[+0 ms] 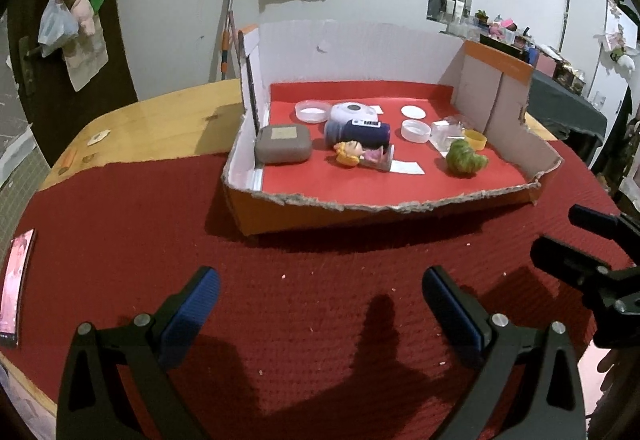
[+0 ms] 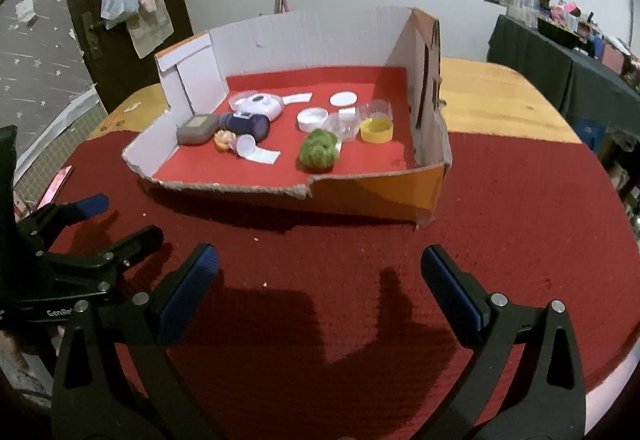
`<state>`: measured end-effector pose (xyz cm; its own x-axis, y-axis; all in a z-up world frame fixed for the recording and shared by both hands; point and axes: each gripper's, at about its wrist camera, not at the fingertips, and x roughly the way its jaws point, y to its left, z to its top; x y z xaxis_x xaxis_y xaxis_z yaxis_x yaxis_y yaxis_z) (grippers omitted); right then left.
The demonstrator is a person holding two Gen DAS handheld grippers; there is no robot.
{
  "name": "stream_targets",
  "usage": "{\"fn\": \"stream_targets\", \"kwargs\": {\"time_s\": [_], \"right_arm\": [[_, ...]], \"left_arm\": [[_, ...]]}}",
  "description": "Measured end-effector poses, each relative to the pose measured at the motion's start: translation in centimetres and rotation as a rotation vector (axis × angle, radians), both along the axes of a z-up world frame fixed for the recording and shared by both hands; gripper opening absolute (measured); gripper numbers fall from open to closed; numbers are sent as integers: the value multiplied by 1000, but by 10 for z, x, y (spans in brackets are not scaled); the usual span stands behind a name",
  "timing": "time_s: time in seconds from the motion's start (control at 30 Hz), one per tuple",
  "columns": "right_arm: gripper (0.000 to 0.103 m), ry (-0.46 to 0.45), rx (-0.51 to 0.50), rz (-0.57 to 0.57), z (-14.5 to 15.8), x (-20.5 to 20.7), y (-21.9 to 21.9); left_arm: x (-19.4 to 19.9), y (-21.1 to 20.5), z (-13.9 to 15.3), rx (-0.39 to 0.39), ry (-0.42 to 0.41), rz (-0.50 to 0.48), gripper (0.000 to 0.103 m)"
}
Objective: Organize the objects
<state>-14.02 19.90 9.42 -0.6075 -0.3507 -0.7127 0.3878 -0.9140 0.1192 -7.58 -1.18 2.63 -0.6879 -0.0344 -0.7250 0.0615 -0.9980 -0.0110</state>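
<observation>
Both grippers hang low over the dark red woven cloth (image 1: 132, 224), jaws spread wide, nothing between them. The left gripper (image 1: 320, 304) points at the torn-edged cardboard box lined in red (image 1: 360, 206), which sits straight ahead of it. The right gripper (image 2: 320, 280) is beside it, facing the same box.

Inside, ahead and left of the left gripper, lies a grey rounded case (image 1: 283, 144). Just beside the case is a dark blue cylinder (image 1: 358, 132) on its side, with a small cartoon figurine (image 1: 352, 152) touching its near side. Ahead and right of the right gripper sit a green crumpled lump (image 2: 319, 151) and a yellow shallow cap (image 2: 376, 129).
</observation>
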Motion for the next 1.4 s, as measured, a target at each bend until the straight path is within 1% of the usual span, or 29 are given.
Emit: {"fn": "stream_targets", "kwargs": {"time_s": [0.37, 0.63, 0.93, 1.4], "right_arm": [[103, -45, 15, -3, -16, -3, 1], [103, -58, 25, -8, -23, -5, 2], [103, -46, 50, -11, -27, -4, -1], [103, -13, 71, -17, -31, 1, -3]], "left_arm": [[-3, -3, -11, 1, -28, 26, 103], [-7, -5, -19, 1, -52, 40, 103], [-7, -4, -22, -7, -55, 39, 103], [-4, -4, -25, -5, -28, 41, 103]]}}
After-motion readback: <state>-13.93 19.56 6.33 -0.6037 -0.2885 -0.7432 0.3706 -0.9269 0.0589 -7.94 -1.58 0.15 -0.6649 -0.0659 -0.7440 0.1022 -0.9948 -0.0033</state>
